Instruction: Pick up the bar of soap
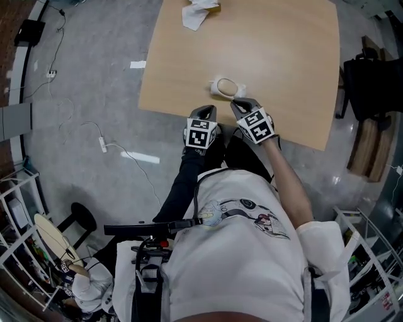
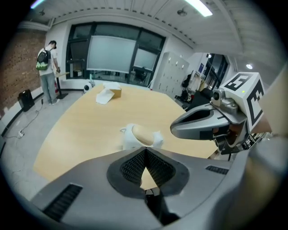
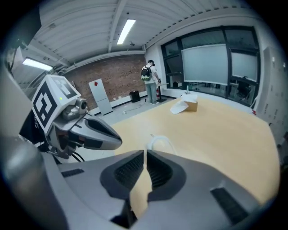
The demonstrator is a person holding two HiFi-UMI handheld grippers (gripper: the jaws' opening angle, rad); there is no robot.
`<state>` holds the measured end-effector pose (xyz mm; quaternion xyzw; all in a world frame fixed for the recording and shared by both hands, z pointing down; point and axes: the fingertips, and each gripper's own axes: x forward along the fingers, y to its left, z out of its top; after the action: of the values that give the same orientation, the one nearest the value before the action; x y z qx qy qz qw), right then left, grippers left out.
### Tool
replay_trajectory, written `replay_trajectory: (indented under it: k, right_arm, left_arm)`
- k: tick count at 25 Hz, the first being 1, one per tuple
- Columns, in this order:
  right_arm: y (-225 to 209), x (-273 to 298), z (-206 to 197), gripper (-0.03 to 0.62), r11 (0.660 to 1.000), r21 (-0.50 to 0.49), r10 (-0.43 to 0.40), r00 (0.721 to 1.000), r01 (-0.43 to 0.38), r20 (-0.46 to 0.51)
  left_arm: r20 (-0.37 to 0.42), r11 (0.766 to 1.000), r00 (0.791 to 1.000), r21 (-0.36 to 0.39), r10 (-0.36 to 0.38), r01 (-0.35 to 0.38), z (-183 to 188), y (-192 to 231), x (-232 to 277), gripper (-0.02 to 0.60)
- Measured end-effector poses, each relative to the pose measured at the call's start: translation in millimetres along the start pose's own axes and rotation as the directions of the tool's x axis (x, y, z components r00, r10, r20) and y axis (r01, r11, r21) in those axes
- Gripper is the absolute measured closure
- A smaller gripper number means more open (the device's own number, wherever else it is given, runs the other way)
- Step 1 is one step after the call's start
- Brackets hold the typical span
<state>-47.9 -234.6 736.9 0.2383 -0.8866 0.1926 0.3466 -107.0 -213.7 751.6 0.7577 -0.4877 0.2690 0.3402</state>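
The bar of soap (image 1: 225, 86) is beige and lies in an opened white wrapper near the front edge of the wooden table (image 1: 277, 56). In the left gripper view the soap (image 2: 140, 134) sits just beyond my shut jaws. My left gripper (image 1: 208, 111) hovers at the table edge, a little short and left of the soap, empty. My right gripper (image 1: 239, 103) is shut too, its tips close to the wrapper's right end. Only the white wrapper (image 3: 161, 143) shows past the jaws in the right gripper view. Each gripper sees the other beside it: the right gripper (image 2: 180, 127), the left gripper (image 3: 118, 140).
A crumpled white paper and a small cardboard box (image 1: 200, 11) lie at the table's far edge. A dark bag on a chair (image 1: 371, 82) stands to the right of the table. Cables (image 1: 104, 144) run over the grey floor. A person (image 2: 47, 67) stands far off.
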Motion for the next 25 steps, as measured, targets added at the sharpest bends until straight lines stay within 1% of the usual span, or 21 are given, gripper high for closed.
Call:
replay_trajectory:
  k: [3,6,9,12,15,18,21,25]
  right_arm:
    - [-9,18,-2,0.588,0.998,-0.057,0.022,0.999,-0.024,-0.044]
    - [-21,35,-8,0.588,0.994,-0.100,0.026,0.995,-0.036,-0.095]
    - [-29,48,-11,0.530,0.986,-0.152,0.043,0.988,-0.066,-0.145]
    - [-36,59,-12,0.467,0.969,-0.229,0.045,0.981,-0.088,-0.187]
    - [-43,70,-18,0.396,0.944,-0.308,0.043,0.969,-0.120,-0.245]
    - [-45,83,-26,0.347,0.914,-0.365,0.057,0.947,-0.177,-0.316]
    - [-46,95,-29,0.332,0.896,-0.394,0.055,0.932,-0.204,-0.358]
    - [-47,108,-34,0.332,0.886,-0.411,0.037,0.916,-0.215,-0.400]
  left_arm:
    - [-0.061,0.999,0.998,-0.027,0.016,-0.017,-13,8,13,0.580]
    - [-0.098,0.998,0.995,-0.059,0.030,-0.036,-23,15,22,0.580]
    - [-0.114,0.996,0.993,-0.081,0.028,-0.037,-27,18,27,0.580]
    - [-0.121,0.995,0.992,-0.097,0.026,-0.038,-29,17,30,0.580]
    - [-0.124,0.993,0.992,-0.107,0.027,-0.041,-32,17,30,0.580]
    - [-0.129,0.992,0.991,-0.117,0.030,-0.045,-34,22,29,0.580]
    - [-0.137,0.990,0.990,-0.128,0.036,-0.053,-39,30,25,0.580]
    - [-0.144,0.988,0.988,-0.138,0.045,-0.065,-50,41,17,0.580]
